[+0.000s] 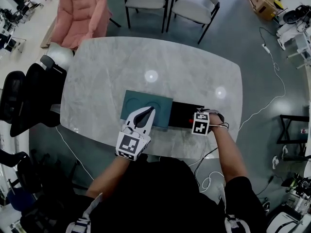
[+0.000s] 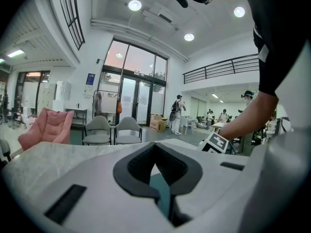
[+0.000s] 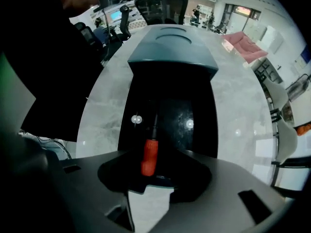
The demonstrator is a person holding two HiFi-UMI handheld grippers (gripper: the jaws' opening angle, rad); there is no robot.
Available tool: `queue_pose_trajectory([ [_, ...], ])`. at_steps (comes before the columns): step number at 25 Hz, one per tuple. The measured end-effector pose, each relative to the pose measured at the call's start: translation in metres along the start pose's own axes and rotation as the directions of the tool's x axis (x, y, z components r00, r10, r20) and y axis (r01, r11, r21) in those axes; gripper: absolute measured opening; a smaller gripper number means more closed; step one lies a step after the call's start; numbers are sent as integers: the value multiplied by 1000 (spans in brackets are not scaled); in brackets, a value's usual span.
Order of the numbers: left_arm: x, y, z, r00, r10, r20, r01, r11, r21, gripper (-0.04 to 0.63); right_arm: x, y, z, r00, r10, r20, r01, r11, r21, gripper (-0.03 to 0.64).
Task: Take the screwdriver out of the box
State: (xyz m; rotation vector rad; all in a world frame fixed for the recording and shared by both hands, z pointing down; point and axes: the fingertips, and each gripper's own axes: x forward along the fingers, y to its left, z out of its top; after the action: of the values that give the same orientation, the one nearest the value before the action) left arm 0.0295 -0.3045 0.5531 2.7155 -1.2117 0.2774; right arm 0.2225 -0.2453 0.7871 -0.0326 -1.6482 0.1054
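A black open box [image 1: 184, 111] [image 3: 192, 106] lies near the table's front edge, with its teal lid [image 1: 146, 106] [image 3: 172, 52] flat on the table beside it. Inside the box lies a screwdriver [image 3: 149, 155] [image 1: 191, 121] with an orange-red handle and a dark shaft. My right gripper [image 3: 154, 173] [image 1: 198, 120] points straight down into the box. Its jaws are open, with the handle in the gap between them. My left gripper [image 1: 149, 111] [image 2: 155, 147] hovers over the lid's near edge. It is shut, and nothing shows between its tips.
The marble table [image 1: 146, 62] is oval, and its front edge runs just below the box. Two grey chairs [image 1: 170, 1] stand at the far side and a pink armchair [image 1: 80, 13] at the far left. A black office chair [image 1: 26, 98] stands left; cables [image 1: 272, 81] trail right.
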Motion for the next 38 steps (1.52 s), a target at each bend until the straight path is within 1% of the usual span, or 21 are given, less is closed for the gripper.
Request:
queue_pose_trajectory([
  [3,3,3,6,1000,-15,5,14,999,43,6,8,4,0,1000,6,-27,-7,999,-45,181],
  [6,2,6,12,1000,-10,20,9,999,48,6,13,7,-1,999,0,-33,-2,998,-57,114],
  [12,-3,4,10,1000,-1,21,1,1000,21,6,11,3,-4,998,-56,-10,56,998,-11,111],
  [16,-5,-1,11,1000,-4,22,3,1000,4,6,-3,-5,-3,991,-132,8,132,991,6,110],
  [19,-7,-8,3,1000,-19,21,19,1000,-15,6,-13,-9,-6,981,-194,-7,194,981,2,110],
  [23,-12,-16,-2,999,-35,23,36,999,-37,6,-28,-10,-11,965,-263,-21,263,965,5,110],
  [26,-13,-18,2,999,-37,31,38,999,-36,6,-46,-8,-17,946,-323,-8,323,945,47,110],
  [28,-14,-19,6,999,-37,39,39,999,-31,6,-64,-8,-18,926,-376,28,371,922,115,110],
  [29,-14,-19,8,998,-37,42,38,999,-28,5,-74,-8,-17,911,-408,52,396,904,158,110],
  [31,-15,-19,10,998,-37,49,39,999,-27,6,-94,-9,-14,870,-481,105,445,860,250,110],
  [34,-19,-19,14,997,-42,58,43,999,-27,6,-122,-6,-5,793,-583,174,496,785,371,110],
  [38,-22,-21,19,997,-43,64,44,999,-15,6,-157,0,10,674,-696,246,523,685,507,110],
])
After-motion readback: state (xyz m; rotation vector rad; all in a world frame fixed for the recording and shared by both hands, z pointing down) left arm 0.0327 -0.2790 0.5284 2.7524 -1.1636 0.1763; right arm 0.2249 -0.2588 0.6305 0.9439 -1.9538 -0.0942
